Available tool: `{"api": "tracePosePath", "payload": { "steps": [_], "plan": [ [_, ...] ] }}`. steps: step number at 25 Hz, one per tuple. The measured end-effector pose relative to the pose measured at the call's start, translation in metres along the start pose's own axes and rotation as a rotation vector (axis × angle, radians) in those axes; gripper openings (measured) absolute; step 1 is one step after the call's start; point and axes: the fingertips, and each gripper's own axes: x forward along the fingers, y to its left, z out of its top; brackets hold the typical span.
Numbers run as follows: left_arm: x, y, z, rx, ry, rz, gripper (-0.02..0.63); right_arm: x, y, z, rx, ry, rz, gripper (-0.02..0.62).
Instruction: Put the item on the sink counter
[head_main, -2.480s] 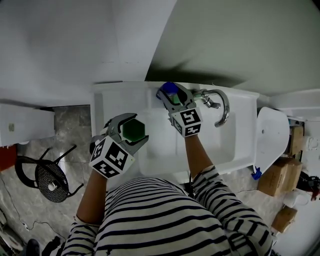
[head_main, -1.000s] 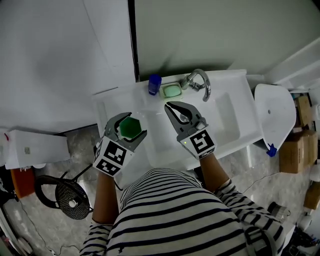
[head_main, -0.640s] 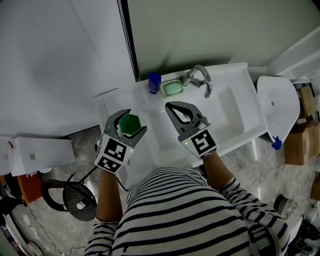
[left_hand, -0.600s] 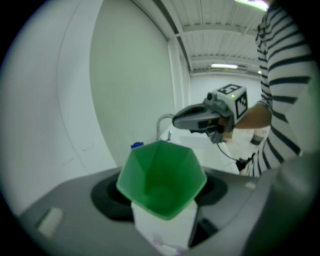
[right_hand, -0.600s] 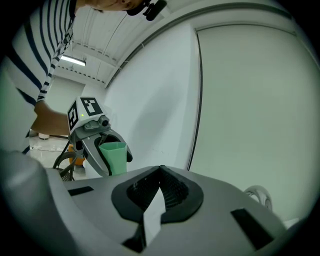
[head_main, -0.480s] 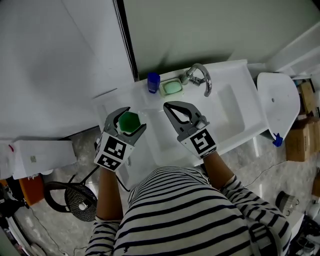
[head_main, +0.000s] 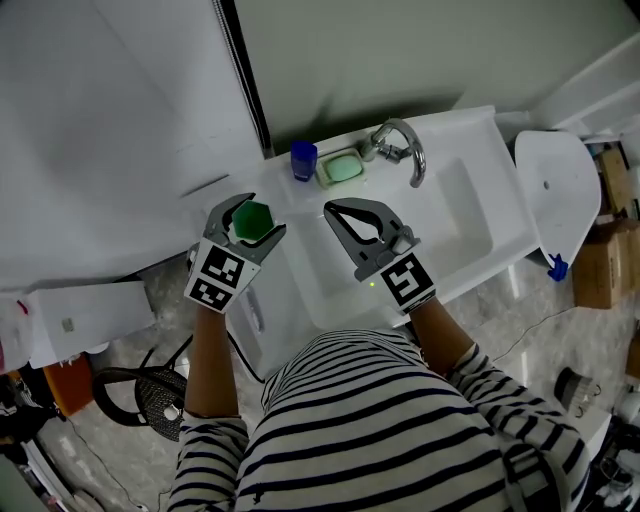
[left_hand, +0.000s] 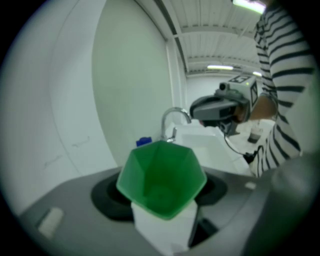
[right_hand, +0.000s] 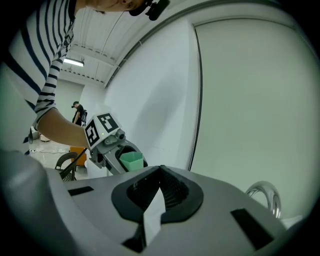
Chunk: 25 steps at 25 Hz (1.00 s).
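Observation:
My left gripper (head_main: 257, 214) is shut on a green, faceted plastic cup (head_main: 252, 218), which it holds upright over the left end of the white sink counter (head_main: 472, 124). The left gripper view looks into the cup's mouth (left_hand: 161, 180), with one jaw on each side of it. My right gripper (head_main: 331, 209) hovers over the basin's left part, shut with nothing in it. Its pads meet in the right gripper view (right_hand: 160, 176). That view also has the green cup (right_hand: 131, 161) at its left.
A blue cup (head_main: 303, 159), a soap dish with green soap (head_main: 342, 168) and a chrome tap (head_main: 404, 146) line the counter's back edge by the wall. A white toilet lid (head_main: 558, 190) is at the right. A black stool (head_main: 135, 395) stands on the floor.
My left gripper has carried the green cup forward and a little down, towards the counter's back left. The right gripper has stayed over the basin, and its jaws have stayed together.

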Motion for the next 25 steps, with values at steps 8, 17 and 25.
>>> {"api": "tracePosePath", "payload": {
  "steps": [8, 17, 25],
  "plan": [
    [0.036, 0.018, -0.031, -0.037, 0.039, -0.03, 0.314, 0.002, -0.001, -0.008, 0.005, 0.026, 0.009, 0.008],
    [0.08, 0.04, -0.059, -0.047, 0.057, -0.082, 0.314, 0.007, -0.005, -0.02, 0.018, 0.061, 0.015, 0.008],
    [0.11, 0.048, -0.078, -0.038, 0.068, -0.134, 0.314, 0.017, -0.005, -0.031, 0.021, 0.094, 0.036, 0.008]
  ]
}}
